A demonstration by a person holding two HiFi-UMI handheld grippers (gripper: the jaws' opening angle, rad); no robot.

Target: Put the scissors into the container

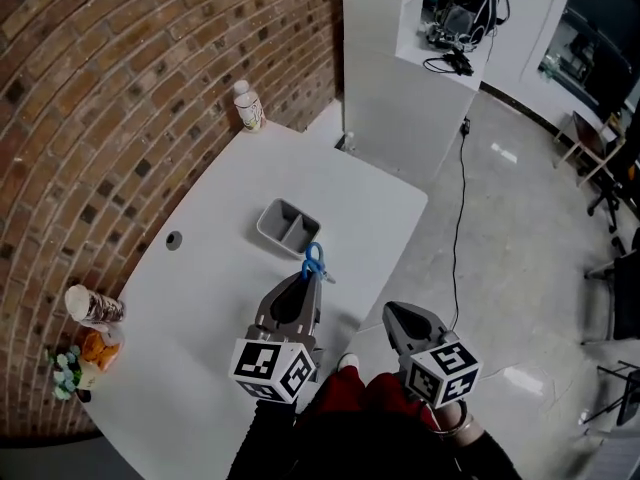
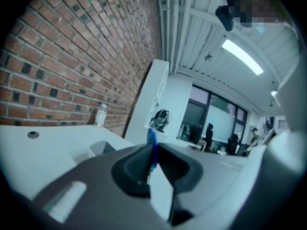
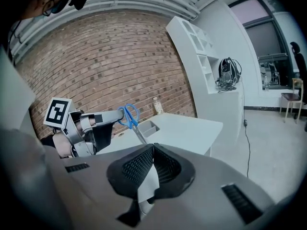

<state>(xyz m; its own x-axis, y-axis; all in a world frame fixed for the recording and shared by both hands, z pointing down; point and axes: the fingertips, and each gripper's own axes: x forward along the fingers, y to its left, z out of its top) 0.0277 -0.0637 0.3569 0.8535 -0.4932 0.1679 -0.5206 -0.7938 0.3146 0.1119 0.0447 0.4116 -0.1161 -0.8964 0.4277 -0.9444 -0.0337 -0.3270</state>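
The left hand-held gripper (image 1: 308,283) is clamped on the scissors (image 1: 313,261). Their blue handles stick out past its tips above the white surface (image 1: 200,298), just near of the grey container (image 1: 270,224). The right hand-held gripper (image 1: 392,310), jaws together, hovers off the surface's right edge.

The head view looks steeply down on the table (image 1: 230,198) from above its near edge, the left gripper (image 1: 312,276) and right gripper (image 1: 392,311) close below; the left gripper view skims low and level along its jaws; the right gripper view faces across from beside the table — all three share the container (image 1: 287,226), bottle (image 1: 248,106) and brick wall (image 1: 110,88).
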